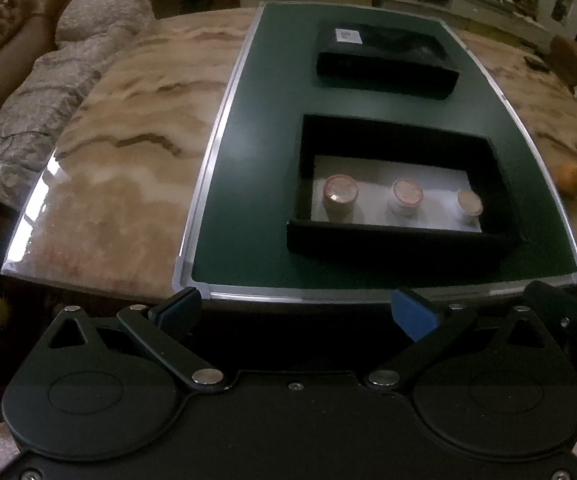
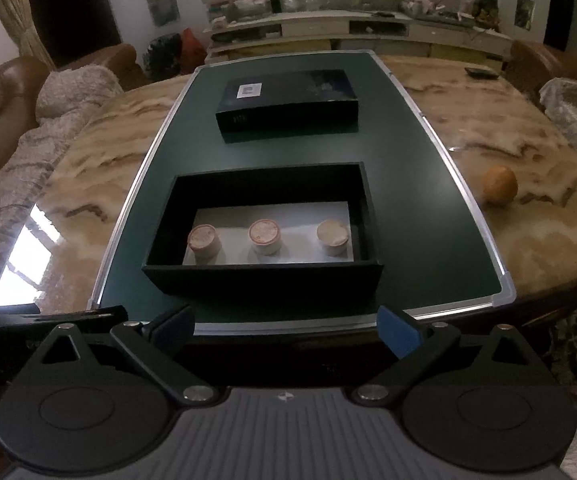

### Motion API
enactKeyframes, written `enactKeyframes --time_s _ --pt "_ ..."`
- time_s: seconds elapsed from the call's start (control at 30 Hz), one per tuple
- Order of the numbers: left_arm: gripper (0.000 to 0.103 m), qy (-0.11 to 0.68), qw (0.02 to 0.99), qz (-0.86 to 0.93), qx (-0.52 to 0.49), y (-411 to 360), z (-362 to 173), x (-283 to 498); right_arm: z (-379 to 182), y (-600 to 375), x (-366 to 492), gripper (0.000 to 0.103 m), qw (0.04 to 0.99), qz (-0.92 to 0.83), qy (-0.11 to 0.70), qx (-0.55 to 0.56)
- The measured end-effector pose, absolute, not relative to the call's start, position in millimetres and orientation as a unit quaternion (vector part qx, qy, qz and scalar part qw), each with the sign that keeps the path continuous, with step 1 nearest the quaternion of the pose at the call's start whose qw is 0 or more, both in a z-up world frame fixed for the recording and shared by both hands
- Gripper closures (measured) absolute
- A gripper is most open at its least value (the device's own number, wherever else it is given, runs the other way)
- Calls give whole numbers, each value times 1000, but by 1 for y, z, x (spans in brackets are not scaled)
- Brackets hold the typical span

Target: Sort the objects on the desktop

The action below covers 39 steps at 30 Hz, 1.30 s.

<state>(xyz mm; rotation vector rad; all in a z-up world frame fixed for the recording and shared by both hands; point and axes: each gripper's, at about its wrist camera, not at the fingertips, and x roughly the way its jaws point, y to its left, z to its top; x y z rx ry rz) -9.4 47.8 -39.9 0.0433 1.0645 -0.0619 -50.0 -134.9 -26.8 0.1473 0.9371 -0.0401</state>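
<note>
Both the left gripper (image 1: 294,310) and the right gripper (image 2: 286,328) hover with fingers spread wide, gripping nothing. Just ahead of each sits the open black box (image 2: 264,276), holding three small jars (image 2: 263,237) in a row. The closed black lid (image 2: 288,106) lies farther ahead on the green mat (image 2: 420,216).

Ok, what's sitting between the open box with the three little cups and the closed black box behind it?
Nothing: only a bare strip of green mat separates the open box from the closed black box. The right wrist view shows it best.

Before me: open black box (image 2: 264,272) holding three small round tubs (image 2: 265,237) upright in a row; closed black box (image 2: 288,104) lying flat beyond it.
</note>
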Motion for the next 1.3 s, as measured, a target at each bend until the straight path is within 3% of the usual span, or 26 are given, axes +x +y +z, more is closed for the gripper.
enactKeyframes --time_s 1.3 --pt "0 533 845 -27 35 32 -56 4 -51 -149 -33 3 874 -16 478 82"
